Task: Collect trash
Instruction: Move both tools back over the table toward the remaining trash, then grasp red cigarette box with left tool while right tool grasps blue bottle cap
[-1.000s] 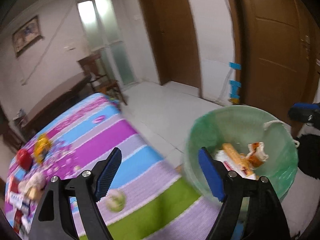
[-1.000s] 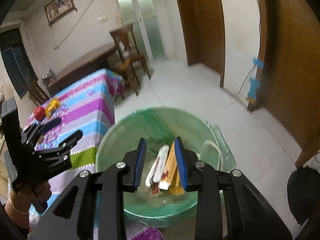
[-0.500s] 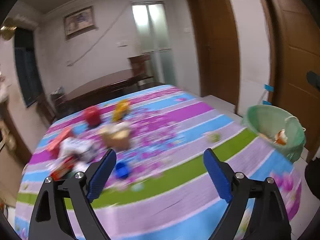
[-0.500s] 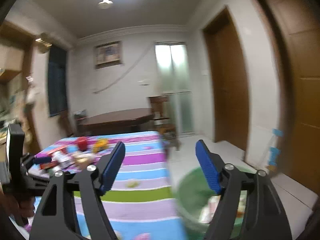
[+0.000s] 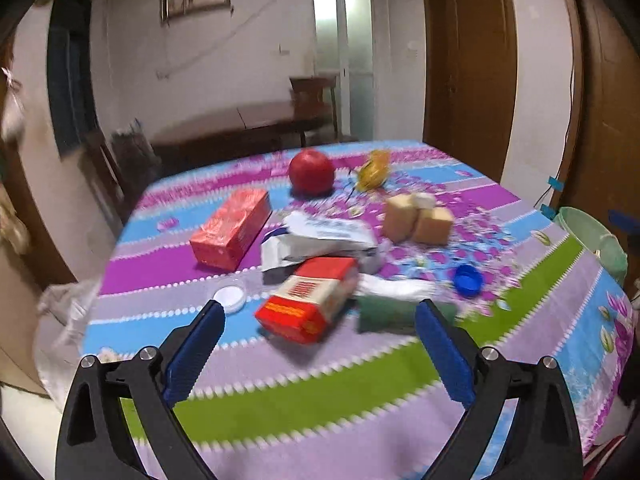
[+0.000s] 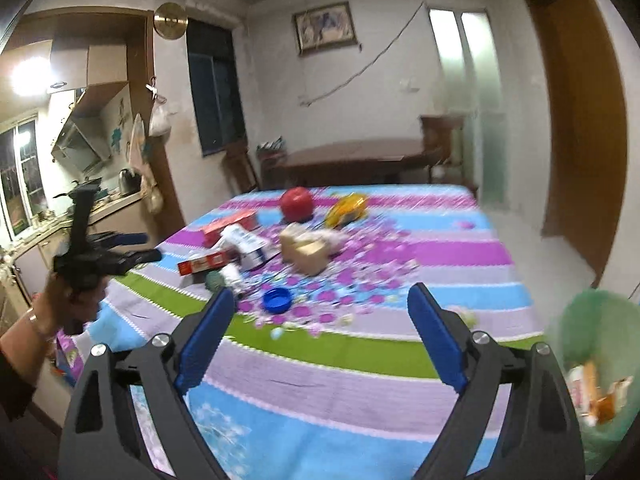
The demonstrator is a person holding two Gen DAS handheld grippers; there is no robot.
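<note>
Trash lies piled on the striped tablecloth [image 5: 320, 400]: a red-and-white carton [image 5: 312, 300], a red box [image 5: 232, 230], crumpled white packaging [image 5: 320, 236], a green wad [image 5: 392, 312], a blue cap [image 5: 468, 278] and a white lid [image 5: 230, 298]. My left gripper [image 5: 318, 312] hovers just before the carton, jaws opening, nothing between them. My right gripper [image 6: 320, 292] hangs over the table's near side, jaws opening and empty, the blue cap [image 6: 276, 300] beyond it. The green-lined bin [image 6: 592, 360] with wrappers stands at the lower right. The left gripper [image 6: 100, 256] shows in a person's hand.
A red ball [image 5: 311, 172], a yellow toy [image 5: 374, 170] and tan blocks [image 5: 416, 220] sit further back on the cloth. A dark wooden table [image 6: 352, 160] and chair stand behind. Brown doors [image 5: 468, 68] line the right wall; a kitchen counter [image 6: 116, 200] is at left.
Both views swung from the bin to the table. The right jaws went from nearly shut over the bin to wide apart. The left gripper moved in toward the trash pile.
</note>
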